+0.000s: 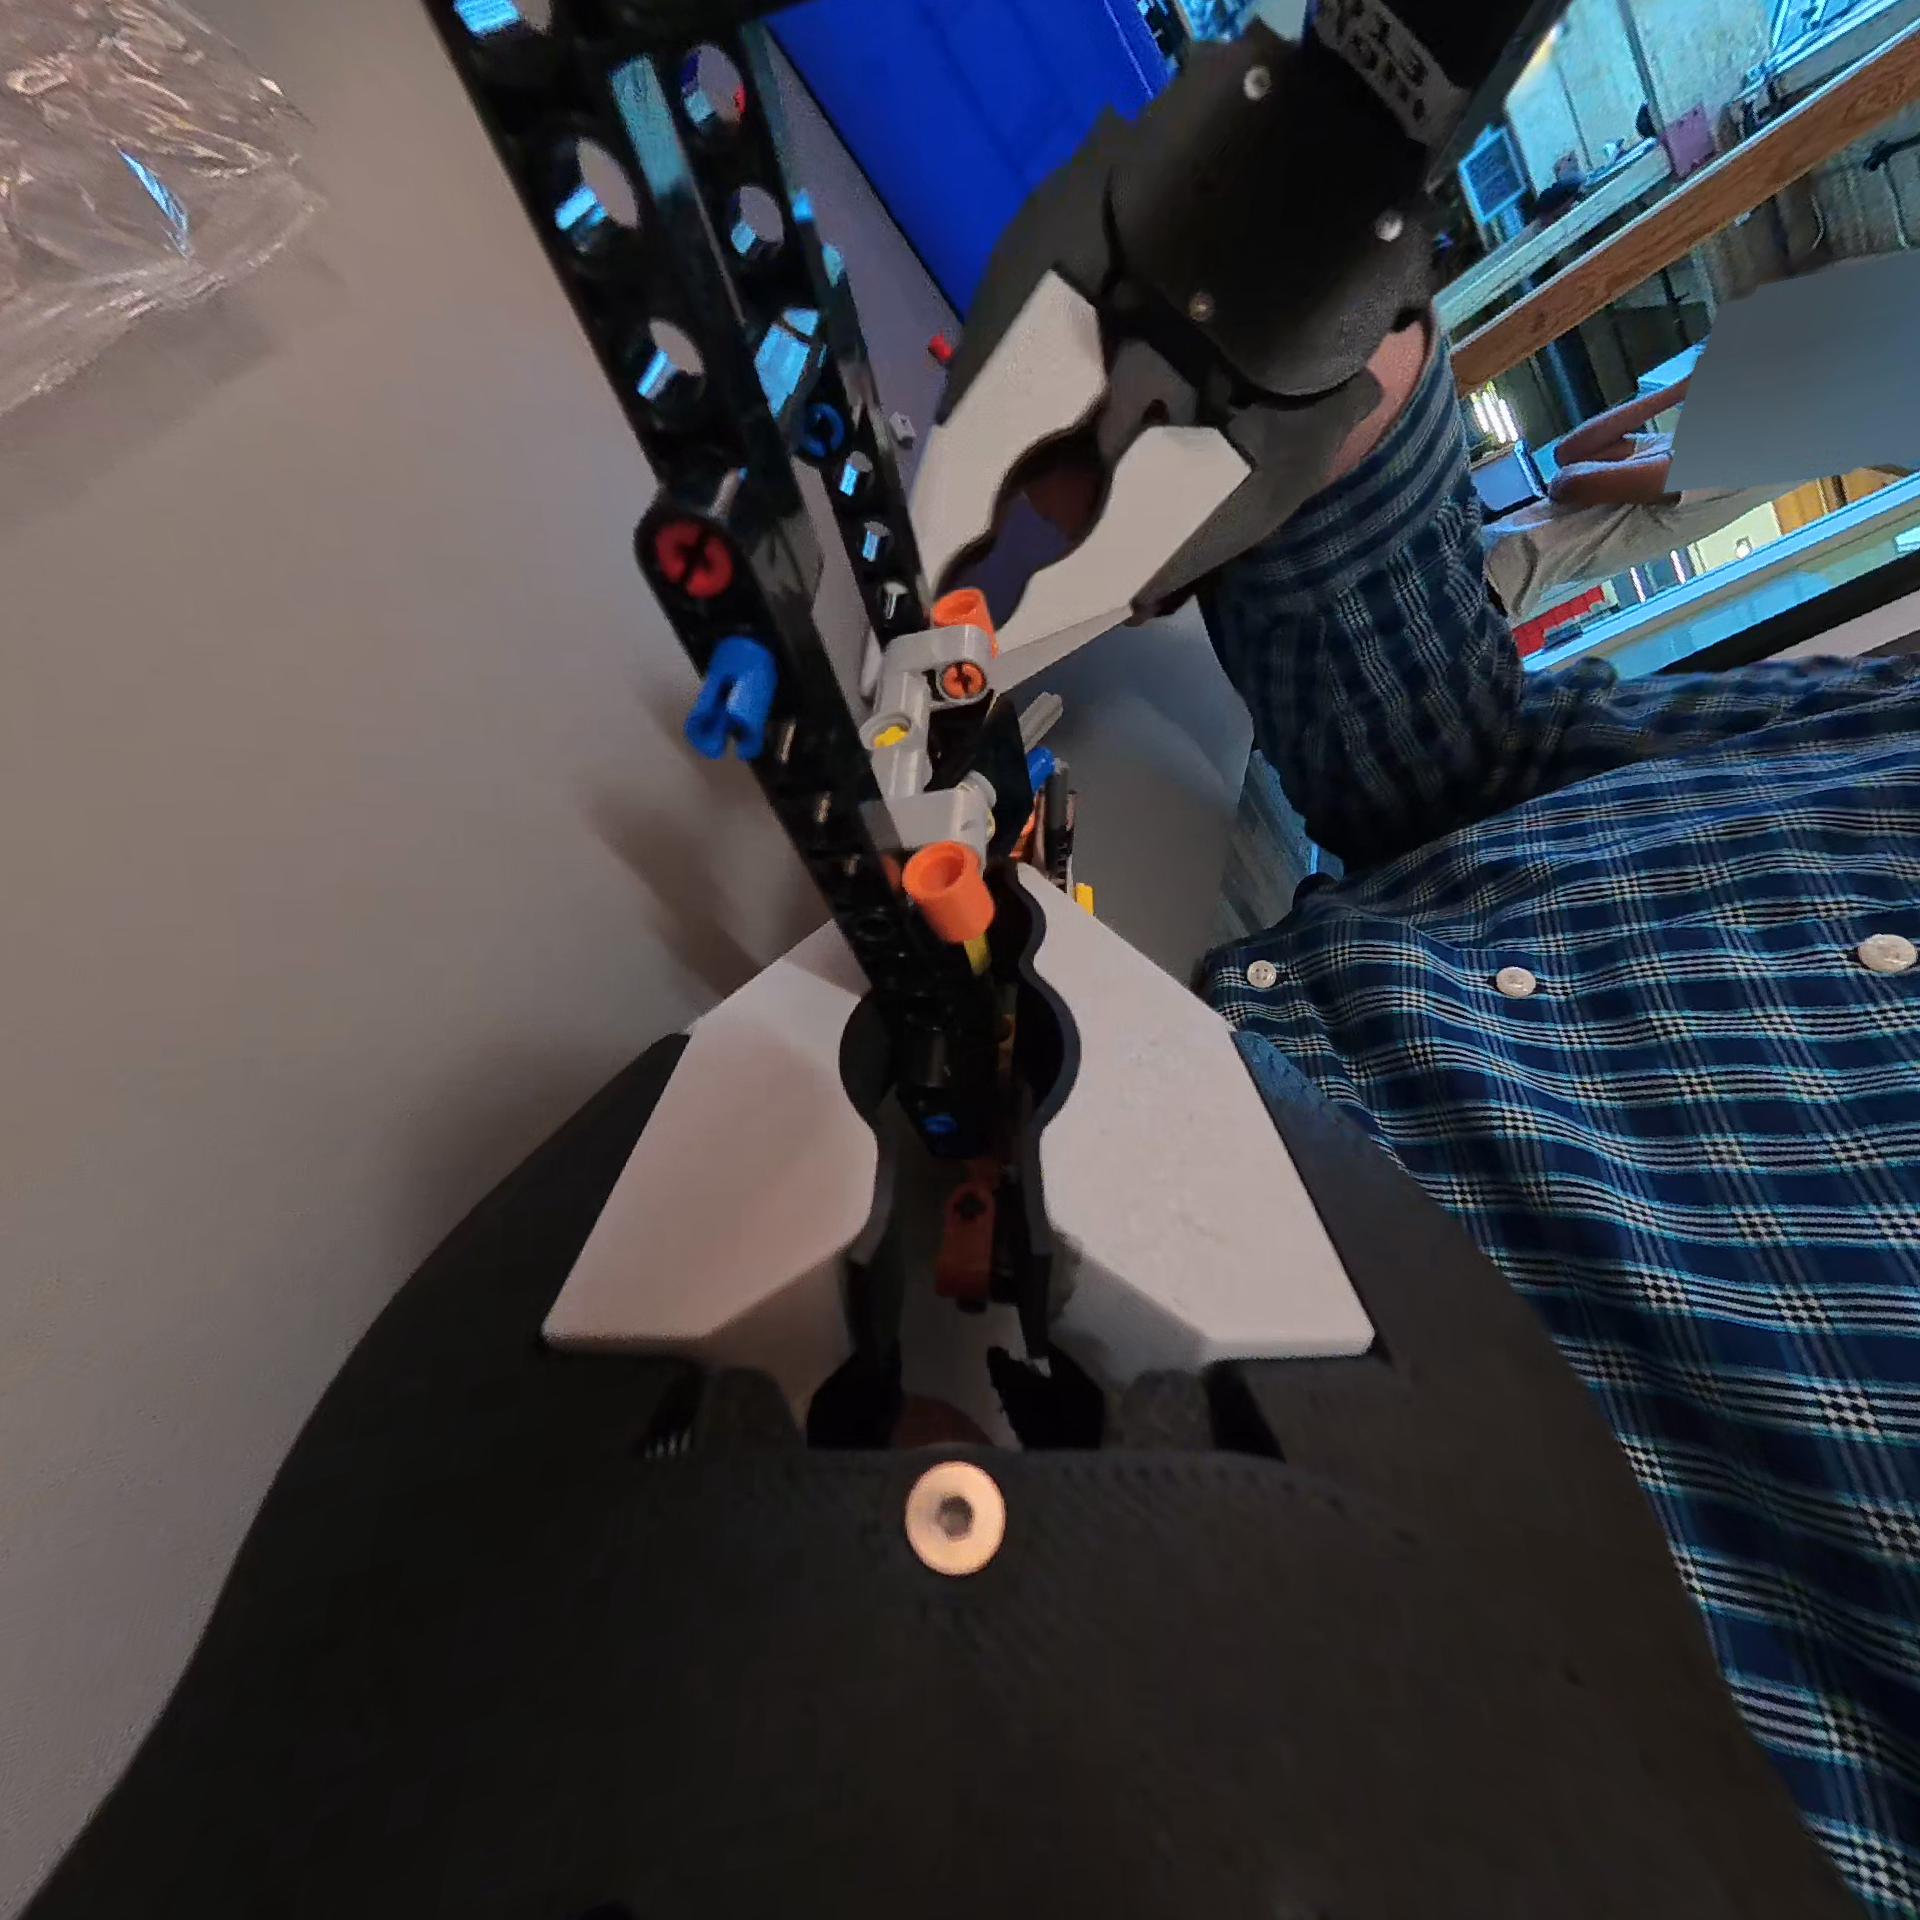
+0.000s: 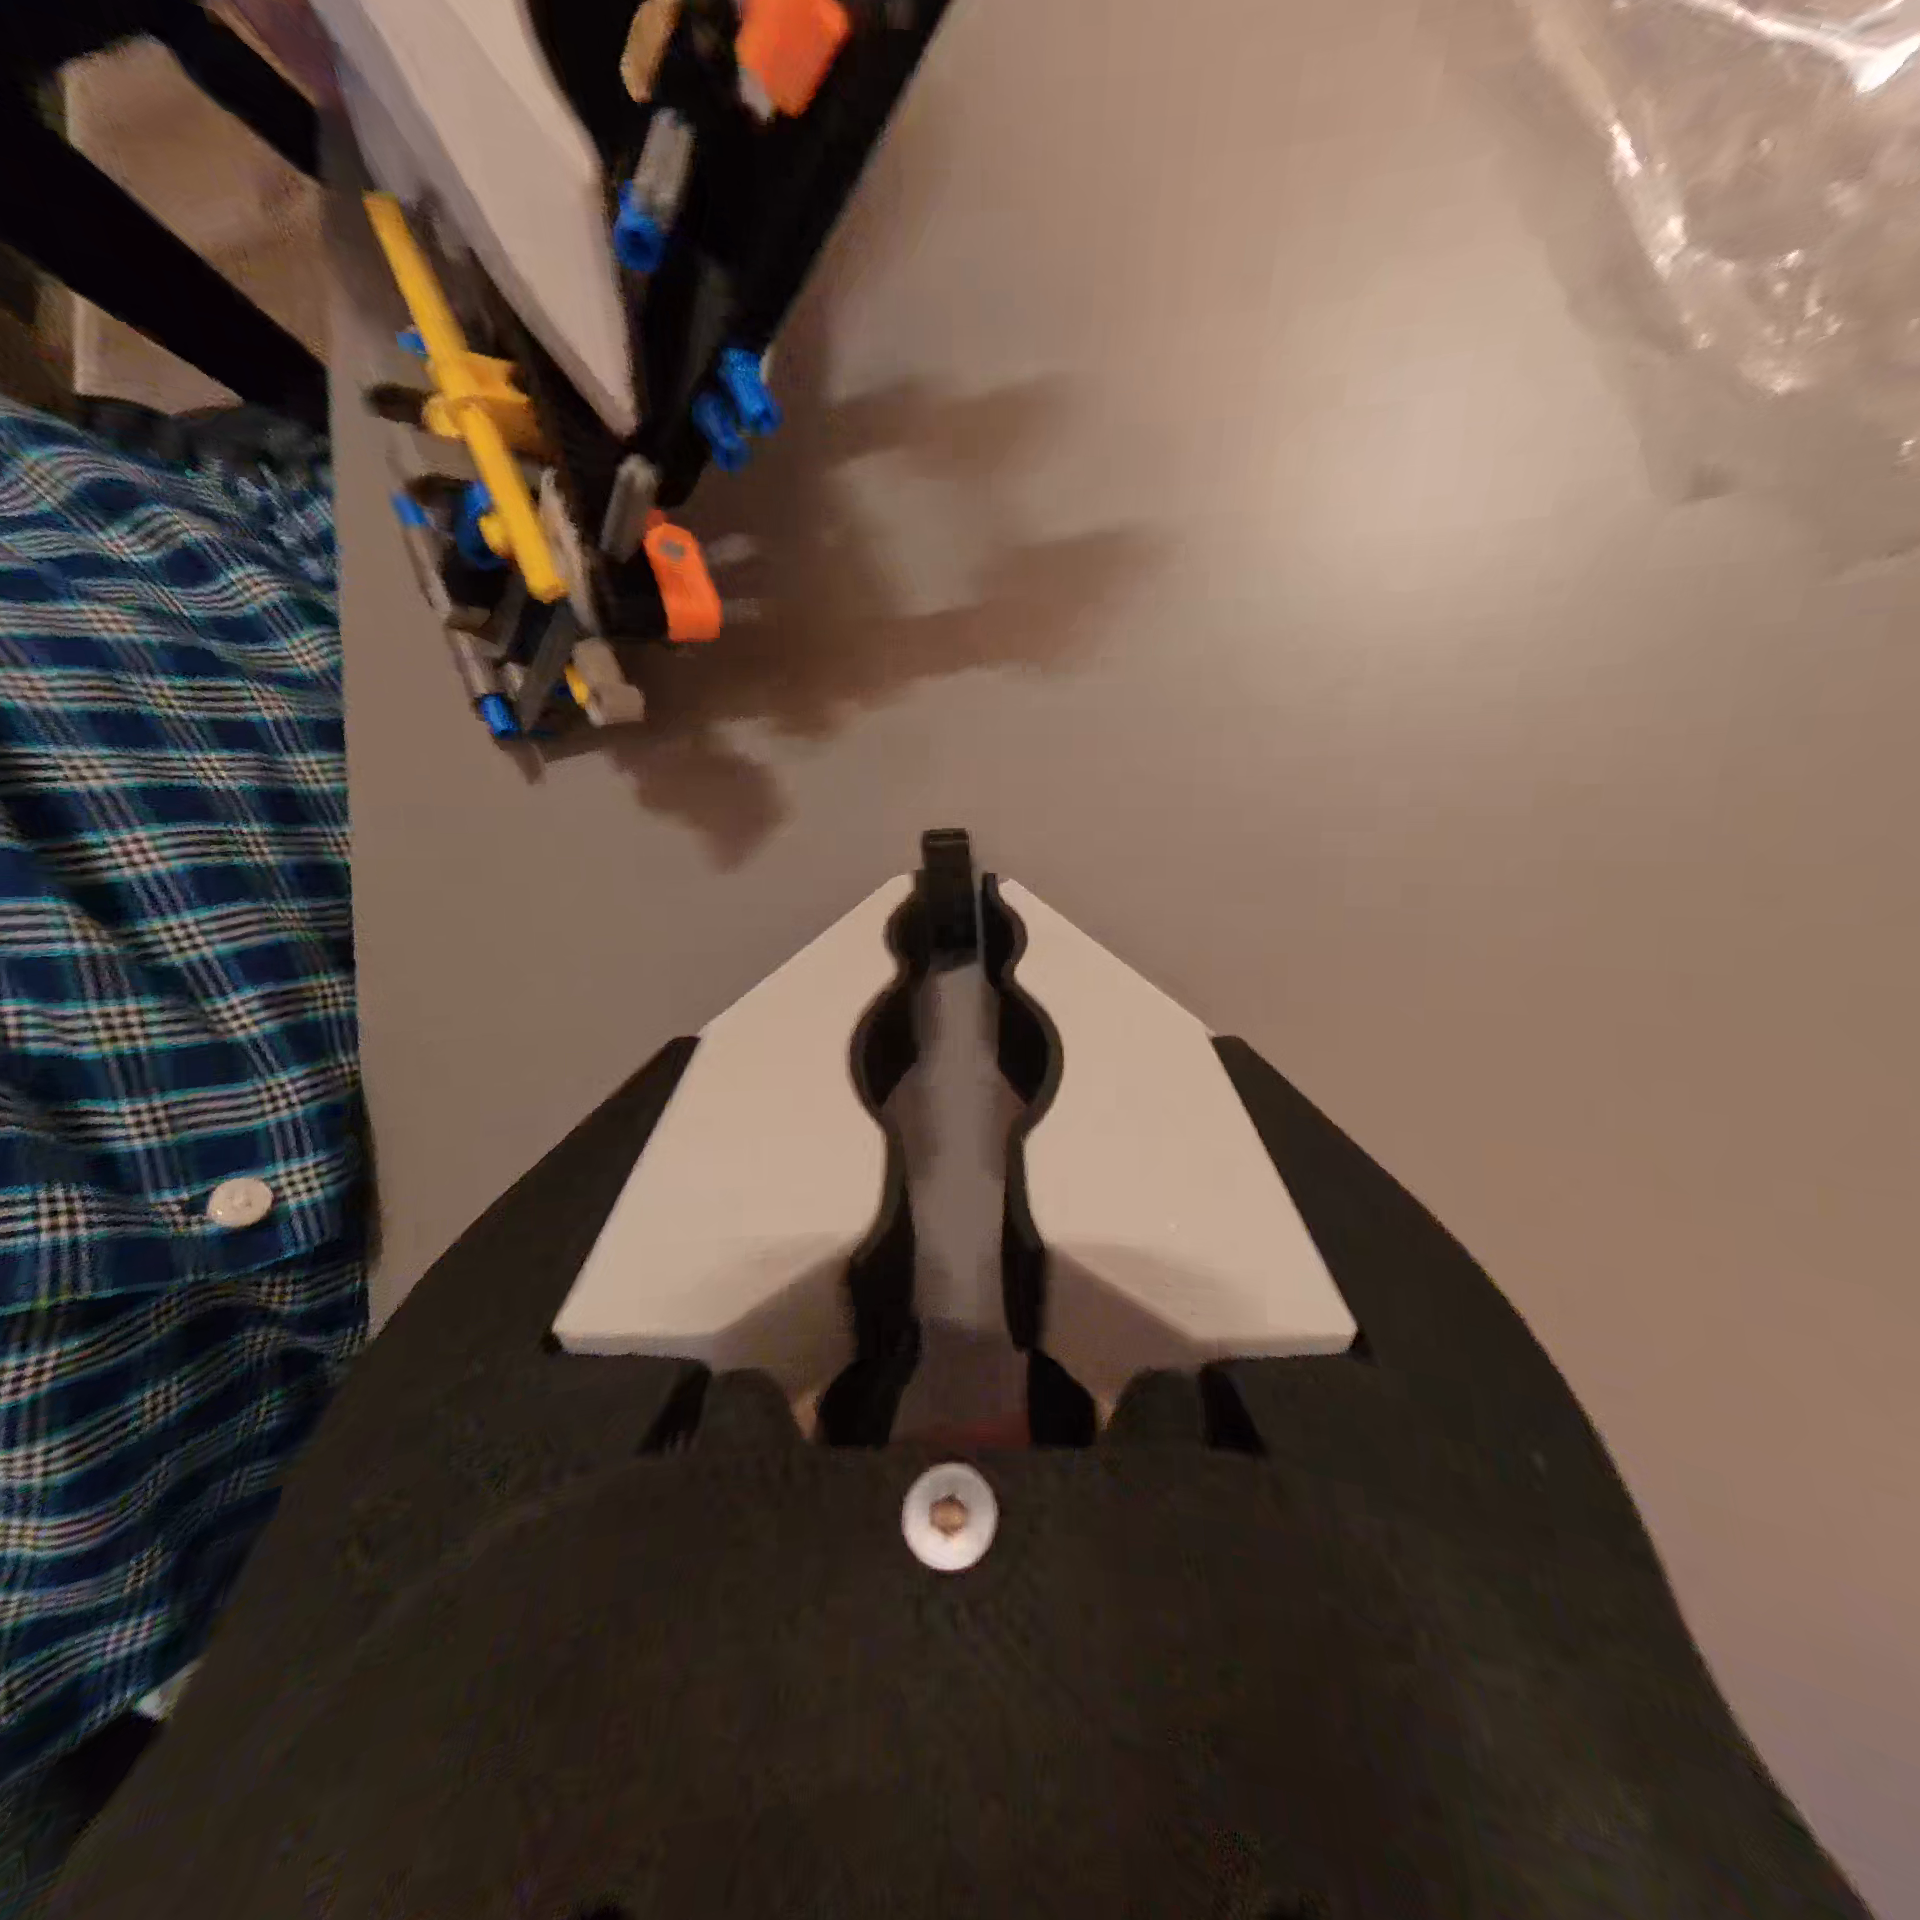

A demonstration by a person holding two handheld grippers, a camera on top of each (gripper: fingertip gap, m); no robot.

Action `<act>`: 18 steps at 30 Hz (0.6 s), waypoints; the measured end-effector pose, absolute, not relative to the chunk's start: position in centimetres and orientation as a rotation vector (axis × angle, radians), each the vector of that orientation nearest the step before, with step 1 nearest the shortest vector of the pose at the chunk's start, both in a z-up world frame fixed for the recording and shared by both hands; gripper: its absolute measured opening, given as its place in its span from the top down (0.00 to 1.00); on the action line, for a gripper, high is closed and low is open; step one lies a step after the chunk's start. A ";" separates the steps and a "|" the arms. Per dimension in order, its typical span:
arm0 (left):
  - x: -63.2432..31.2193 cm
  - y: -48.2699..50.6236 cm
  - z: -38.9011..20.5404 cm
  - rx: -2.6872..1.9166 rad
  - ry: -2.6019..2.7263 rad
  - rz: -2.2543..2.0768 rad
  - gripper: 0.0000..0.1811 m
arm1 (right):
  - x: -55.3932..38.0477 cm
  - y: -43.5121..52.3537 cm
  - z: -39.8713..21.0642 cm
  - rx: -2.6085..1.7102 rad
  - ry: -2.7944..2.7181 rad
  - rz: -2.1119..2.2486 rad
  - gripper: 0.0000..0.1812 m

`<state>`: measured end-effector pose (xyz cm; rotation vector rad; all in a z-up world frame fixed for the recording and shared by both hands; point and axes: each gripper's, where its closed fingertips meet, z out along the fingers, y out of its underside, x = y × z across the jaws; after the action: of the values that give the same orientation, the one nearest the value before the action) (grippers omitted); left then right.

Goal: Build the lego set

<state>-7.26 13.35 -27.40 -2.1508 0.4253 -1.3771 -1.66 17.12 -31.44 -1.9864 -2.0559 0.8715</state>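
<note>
Left gripper (image 1: 961, 1039) clamped on the lego frame (image 1: 727, 436) above the worktop (image 2: 1351, 727), right gripper (image 2: 951, 894) pinched on a small black pin (image 2: 945, 862) near it: risk of dropping or misaligning the pin through a slanted push.

The right gripper (image 2: 951, 883) pinches a small black piece (image 2: 945, 868) at its tips, above the beige table (image 2: 1351, 831). The lego build (image 2: 540, 520) hangs at upper left, held by the left gripper (image 2: 520, 208). A plastic bag (image 2: 1766, 208) lies at upper right.
</note>
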 end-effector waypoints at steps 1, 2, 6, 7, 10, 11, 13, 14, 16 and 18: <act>-7.2 13.3 -27.4 -2.152 0.428 -1.376 0.93 | -2.4 17.4 -31.2 -1.976 -2.042 0.873 0.90; -7.2 13.3 -27.4 -2.150 0.431 -1.376 0.93 | -2.8 17.9 -31.2 -1.976 -2.038 0.829 0.85; -7.3 13.2 -27.3 -2.141 0.436 -1.372 0.93 | -3.5 19.3 -29.7 -1.845 -1.991 0.712 0.89; -7.3 13.2 -27.3 -2.140 0.438 -1.375 0.93 | -3.2 19.5 -29.5 -1.799 -1.999 0.648 0.90; -7.2 13.2 -27.4 -2.143 0.437 -1.378 0.94 | -2.8 17.9 -29.1 -1.746 -2.003 0.591 0.92; -7.2 13.2 -27.3 -2.142 0.440 -1.379 0.94 | -2.9 17.3 -29.2 -1.738 -1.995 0.581 0.92; -7.2 13.2 -27.3 -2.140 0.441 -1.377 0.94 | -3.0 16.9 -29.7 -1.731 -1.954 0.492 0.91; -7.2 13.2 -27.3 -2.140 0.441 -1.374 0.94 | -3.0 17.1 -30.0 -1.725 -1.933 0.434 0.91; -7.2 13.2 -27.3 -2.135 0.444 -1.373 0.94 | -3.0 16.9 -30.8 -1.697 -1.923 0.369 0.92; -7.2 13.2 -27.3 -2.132 0.445 -1.371 0.93 | -3.3 17.1 -31.0 -1.663 -1.891 0.337 0.96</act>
<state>-7.25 13.17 -27.26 -2.1321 0.4453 -1.3706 -3.31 17.06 -30.98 -1.6626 -1.8911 0.3372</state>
